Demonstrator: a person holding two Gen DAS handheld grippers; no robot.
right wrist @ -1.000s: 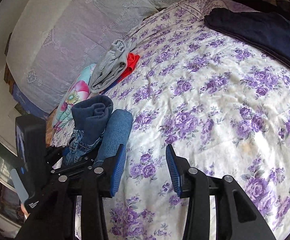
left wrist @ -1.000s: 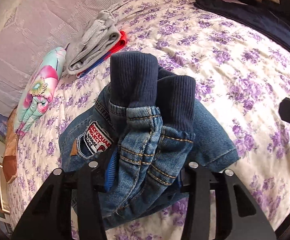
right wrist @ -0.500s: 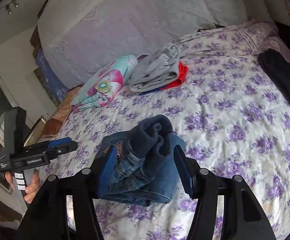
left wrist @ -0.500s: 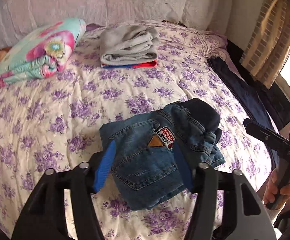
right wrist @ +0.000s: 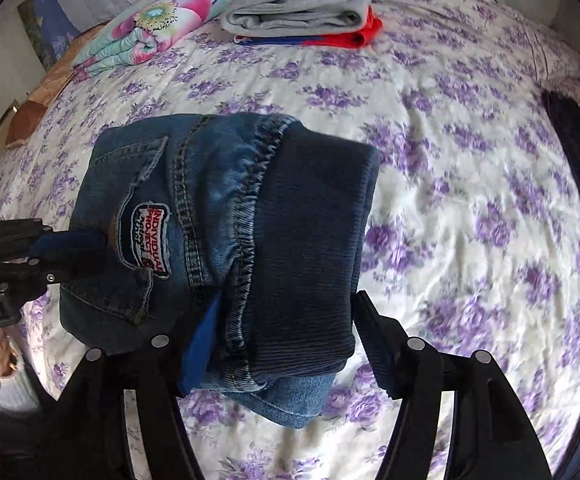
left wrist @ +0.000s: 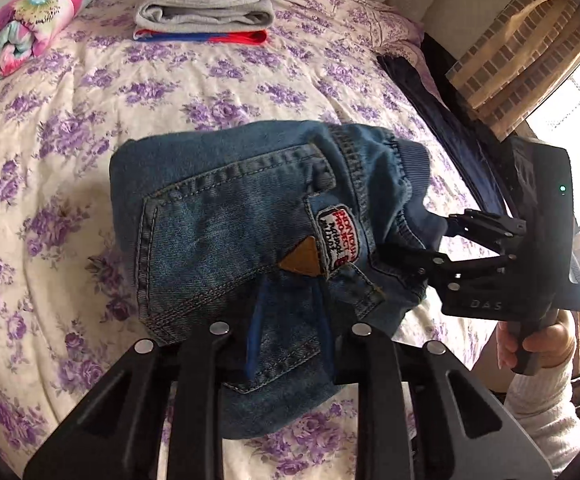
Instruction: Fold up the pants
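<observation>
Denim pants (left wrist: pixel 225 216) lie folded in a small bundle on the flowery bed (left wrist: pixel 69 128). From the left wrist view, the left hand-held gripper (left wrist: pixel 290 332) is closing on a thick bottom fold. From the right wrist view, the right hand-held gripper (right wrist: pixel 285 340) is opening around the soft ribbed waistband (right wrist: pixel 314 240). The cloth looks floppy and light, so grab thick edges.

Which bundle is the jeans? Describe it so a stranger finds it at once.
Start from the bed with the purple-flowered cover. Folded gray clothes and a flowered blanket lie at its far side; the jeans sit nearer, between both grippers. Only this bundle is blue denim, with a red-lettered patch and a dark ribbed waistband.
</observation>
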